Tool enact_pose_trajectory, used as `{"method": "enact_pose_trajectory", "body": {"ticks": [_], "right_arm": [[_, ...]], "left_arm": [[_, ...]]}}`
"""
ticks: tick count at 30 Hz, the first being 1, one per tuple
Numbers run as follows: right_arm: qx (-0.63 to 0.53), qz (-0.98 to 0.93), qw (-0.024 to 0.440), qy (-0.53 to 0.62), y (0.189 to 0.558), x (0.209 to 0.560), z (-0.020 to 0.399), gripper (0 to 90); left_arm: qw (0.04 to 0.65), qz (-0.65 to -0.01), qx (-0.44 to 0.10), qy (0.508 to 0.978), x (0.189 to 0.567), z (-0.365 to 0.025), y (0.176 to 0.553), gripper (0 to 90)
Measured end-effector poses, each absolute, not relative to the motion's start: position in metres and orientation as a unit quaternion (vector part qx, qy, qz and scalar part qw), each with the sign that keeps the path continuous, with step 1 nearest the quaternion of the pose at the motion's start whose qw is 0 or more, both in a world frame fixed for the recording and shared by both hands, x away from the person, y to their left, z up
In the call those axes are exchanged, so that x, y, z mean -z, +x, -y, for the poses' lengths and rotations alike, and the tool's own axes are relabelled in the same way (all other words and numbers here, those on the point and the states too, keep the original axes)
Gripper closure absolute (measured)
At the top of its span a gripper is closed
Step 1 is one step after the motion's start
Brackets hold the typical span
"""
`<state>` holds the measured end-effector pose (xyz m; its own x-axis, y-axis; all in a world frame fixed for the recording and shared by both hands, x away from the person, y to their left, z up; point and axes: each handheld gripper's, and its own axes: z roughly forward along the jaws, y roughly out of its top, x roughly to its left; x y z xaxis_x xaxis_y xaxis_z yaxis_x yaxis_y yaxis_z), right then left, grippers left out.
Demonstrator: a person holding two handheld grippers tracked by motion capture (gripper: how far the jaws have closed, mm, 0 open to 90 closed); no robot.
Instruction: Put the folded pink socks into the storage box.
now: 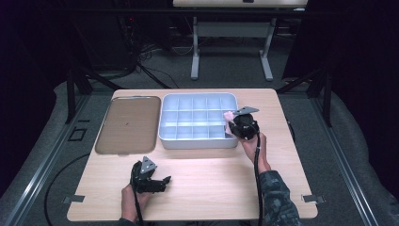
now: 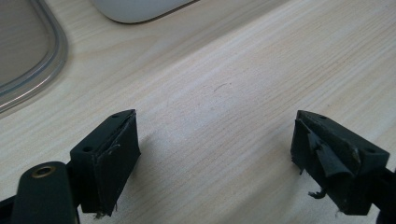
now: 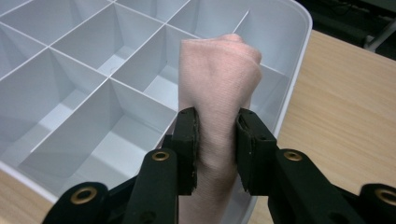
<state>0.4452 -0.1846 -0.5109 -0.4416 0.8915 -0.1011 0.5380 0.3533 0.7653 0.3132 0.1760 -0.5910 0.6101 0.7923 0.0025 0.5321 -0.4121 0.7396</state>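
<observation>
On the pale wooden desk (image 1: 197, 179) a white compartment tray (image 1: 197, 141) sits near the middle, its interior divided into a grid of open cells, and just to its left lies a flat translucent lid (image 1: 128, 125) with rounded corners. The right tongs (image 1: 234, 126) hover over the tray's right-hand edge, and they are clamped on a rolled pink cloth (image 1: 229, 116). In the right gripper view the two black pads press into the sides of the pink cloth (image 3: 217, 84), which stands up between them as a soft, creased bundle, its upper end rising past the pads and its lower part running down between the arms. The bundle hangs above the cells in the column next to the tray's (image 3: 299, 60) rounded right wall; whether it touches a divider or a cell floor cannot be told. The left tongs (image 1: 162, 181) rest low near the front of the desk, well apart from the tray, held in the person's left hand (image 1: 131, 197). In the left gripper view the left tongs (image 2: 215, 154) stand wide open with bare wood between the worn pads, and a corner of the lid (image 2: 28, 56) and the tray's base show at the top.
</observation>
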Motion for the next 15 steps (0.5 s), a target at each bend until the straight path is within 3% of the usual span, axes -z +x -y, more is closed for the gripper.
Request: {"method": "enact_pose_trajectory", "body": {"ticks": [15], "right_arm": [[-0.354, -0.771, 0.228, 0.477, 0.432, 0.502, 0.19, 55.0]], "left_arm": [[0.362, -0.402, -0.18, 0.821, 0.591, -0.176, 0.314, 15.2]]}}
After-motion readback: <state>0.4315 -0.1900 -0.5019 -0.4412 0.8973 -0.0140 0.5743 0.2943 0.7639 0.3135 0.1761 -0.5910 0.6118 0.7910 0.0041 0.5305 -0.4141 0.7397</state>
